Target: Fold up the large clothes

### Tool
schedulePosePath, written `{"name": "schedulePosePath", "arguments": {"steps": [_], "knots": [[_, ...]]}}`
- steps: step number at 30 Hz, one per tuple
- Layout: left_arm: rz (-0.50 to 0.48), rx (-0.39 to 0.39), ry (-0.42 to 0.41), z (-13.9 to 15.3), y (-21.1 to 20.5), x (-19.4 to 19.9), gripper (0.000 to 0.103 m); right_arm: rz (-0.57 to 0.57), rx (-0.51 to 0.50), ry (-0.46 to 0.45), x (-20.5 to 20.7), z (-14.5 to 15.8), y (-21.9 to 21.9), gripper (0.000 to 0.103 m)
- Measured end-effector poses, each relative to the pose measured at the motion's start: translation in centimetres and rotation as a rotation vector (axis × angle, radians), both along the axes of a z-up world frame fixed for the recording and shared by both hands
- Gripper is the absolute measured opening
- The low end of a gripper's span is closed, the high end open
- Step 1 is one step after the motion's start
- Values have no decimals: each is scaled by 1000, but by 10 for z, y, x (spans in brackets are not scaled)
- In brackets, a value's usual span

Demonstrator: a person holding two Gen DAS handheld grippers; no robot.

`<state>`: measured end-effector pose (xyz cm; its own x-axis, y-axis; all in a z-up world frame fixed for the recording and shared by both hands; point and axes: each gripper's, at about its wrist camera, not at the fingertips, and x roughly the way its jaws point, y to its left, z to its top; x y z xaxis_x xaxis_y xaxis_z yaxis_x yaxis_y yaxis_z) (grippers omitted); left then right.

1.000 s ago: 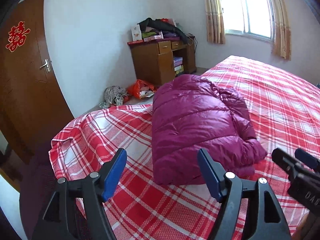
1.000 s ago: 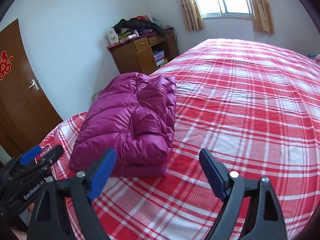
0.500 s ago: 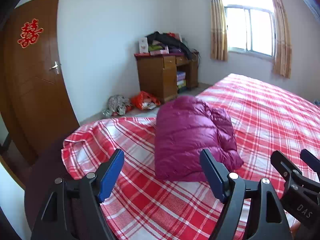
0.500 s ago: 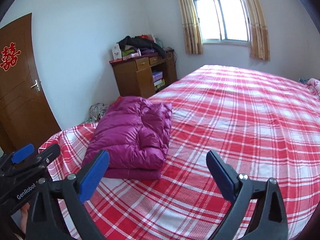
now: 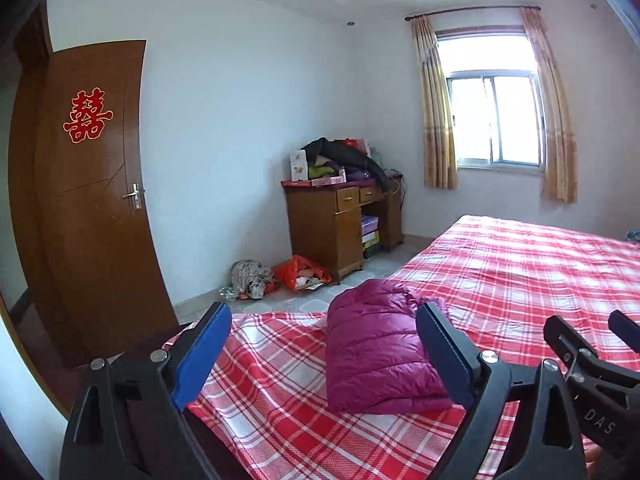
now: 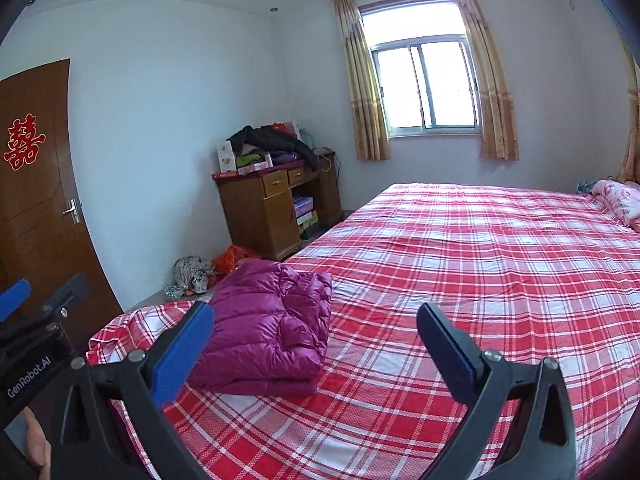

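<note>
The wooden bench (image 5: 332, 220) against the far wall, well ahead of both hand-held grippers, has an open compartment holding stacked flat boxes (image 5: 370, 232); on its top lie a heap of dark clothes (image 5: 344, 154) and a small white carton (image 5: 299, 166). On the floor beside it an orange plastic bag (image 5: 302, 274) gapes open with things inside that are too small to tell, next to a crumpled patterned bundle (image 5: 252, 276).

The purple puffer jacket (image 6: 268, 328) lies folded into a thick rectangular stack on the red plaid bed (image 6: 480, 272), near the bed's left corner. It sits just ahead of the left hand-held gripper (image 5: 324, 352), showing between its blue pads, and ahead and to the left of the right hand-held gripper (image 6: 316, 348), partly behind that one's left pad.

Both hand-held grippers have just been opening their jaws and now stand wide apart, holding nothing; neither touches the jacket. The right one shows at the right edge of the left wrist view (image 5: 592, 364).

Compared with a second ago, both cameras sit higher and farther back from the jacket: it looks smaller and lower in both views, and the ceiling, the whole window (image 6: 424, 88) with its curtains and more of the brown door (image 5: 92, 200) have come into sight. The jacket itself lies as it did.
</note>
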<state>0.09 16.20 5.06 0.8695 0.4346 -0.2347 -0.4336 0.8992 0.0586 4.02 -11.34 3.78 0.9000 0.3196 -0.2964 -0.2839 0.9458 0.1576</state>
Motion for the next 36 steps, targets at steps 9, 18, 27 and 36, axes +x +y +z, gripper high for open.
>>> {"name": "schedulePosePath", "arguments": {"steps": [9, 18, 27, 36], "knots": [[3, -14, -13, 8, -1, -10, 95, -52, -6, -99, -17, 9, -5, 103], [11, -9, 29, -1, -1, 1, 96, -43, -6, -79, -13, 5, -6, 103], [14, -25, 51, -8, 3, 5, 96, -30, -18, -48, -12, 1, -2, 103], [19, -23, 61, -9, 4, 9, 96, -33, -14, -45, -11, 2, -3, 103]]}}
